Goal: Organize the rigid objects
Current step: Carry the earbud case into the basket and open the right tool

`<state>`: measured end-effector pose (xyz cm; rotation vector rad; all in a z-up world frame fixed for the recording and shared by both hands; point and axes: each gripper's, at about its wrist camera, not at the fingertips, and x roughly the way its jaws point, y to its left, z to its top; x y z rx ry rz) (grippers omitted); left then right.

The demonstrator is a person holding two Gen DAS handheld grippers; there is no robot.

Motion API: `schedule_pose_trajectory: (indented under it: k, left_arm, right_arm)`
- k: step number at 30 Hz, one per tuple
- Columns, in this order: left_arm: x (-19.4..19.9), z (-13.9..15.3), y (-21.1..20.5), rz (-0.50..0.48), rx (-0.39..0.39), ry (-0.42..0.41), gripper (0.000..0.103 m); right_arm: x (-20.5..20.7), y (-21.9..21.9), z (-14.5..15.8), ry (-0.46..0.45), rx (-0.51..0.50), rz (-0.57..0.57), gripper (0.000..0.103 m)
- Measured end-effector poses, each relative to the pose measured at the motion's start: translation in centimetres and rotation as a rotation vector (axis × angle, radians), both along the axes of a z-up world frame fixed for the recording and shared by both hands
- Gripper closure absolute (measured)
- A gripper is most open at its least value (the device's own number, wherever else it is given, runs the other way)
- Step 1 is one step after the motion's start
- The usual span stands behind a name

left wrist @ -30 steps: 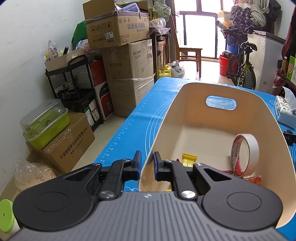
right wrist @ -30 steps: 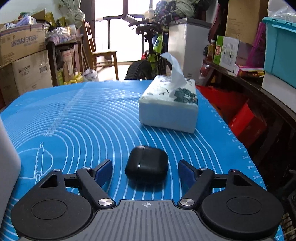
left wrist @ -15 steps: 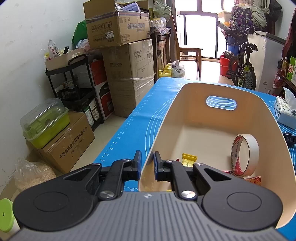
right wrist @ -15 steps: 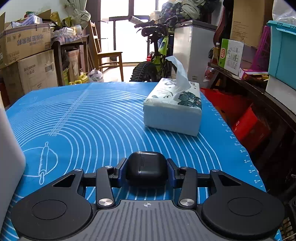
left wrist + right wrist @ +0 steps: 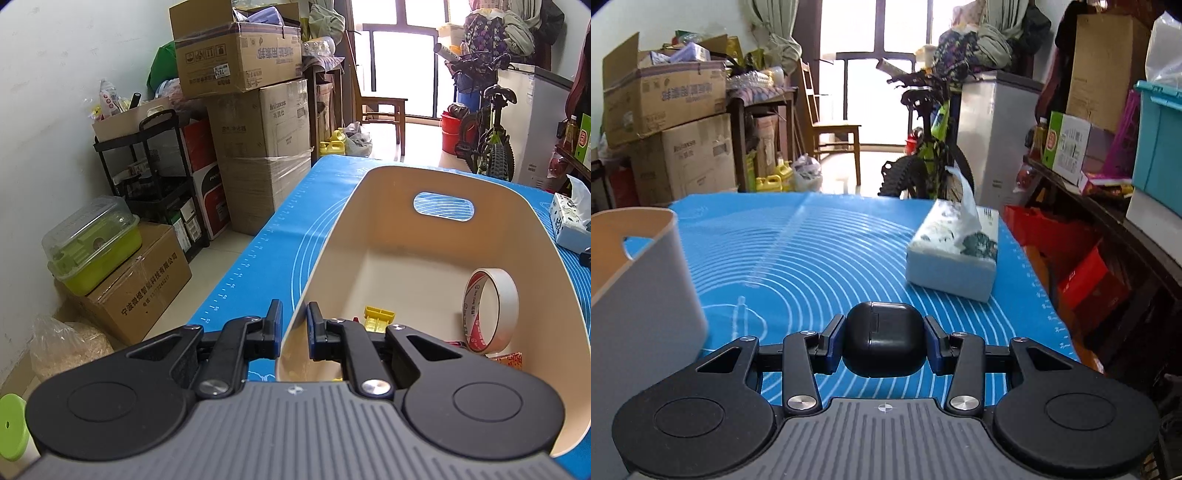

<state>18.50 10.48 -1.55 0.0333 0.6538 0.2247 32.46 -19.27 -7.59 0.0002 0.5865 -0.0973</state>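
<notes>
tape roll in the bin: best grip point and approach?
Pinch the tape roll's top arc from above, one finger through the hole, one outside. It stands on edge against the bin's right wall, so its sides are blocked and only the upper band is free.

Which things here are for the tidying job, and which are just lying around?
For the job:
- bin, its wall held by the left hand-held gripper
- black case, held by the right hand-held gripper
- tape roll and yellow block, already in the bin

Just lying about:
- tissue pack
- blue mat
- boxes, bicycle, chair
</notes>
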Motion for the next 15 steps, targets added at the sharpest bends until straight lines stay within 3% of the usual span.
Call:
schedule_pose_trajectory:
  k: [15]
  left_arm:
    - [-0.1, 0.4, 0.4, 0.001, -0.010, -0.008, 0.088]
  right_arm:
    - [-7.1, 0.6, 6.3, -0.091, 0.091, 0.012, 0.053]
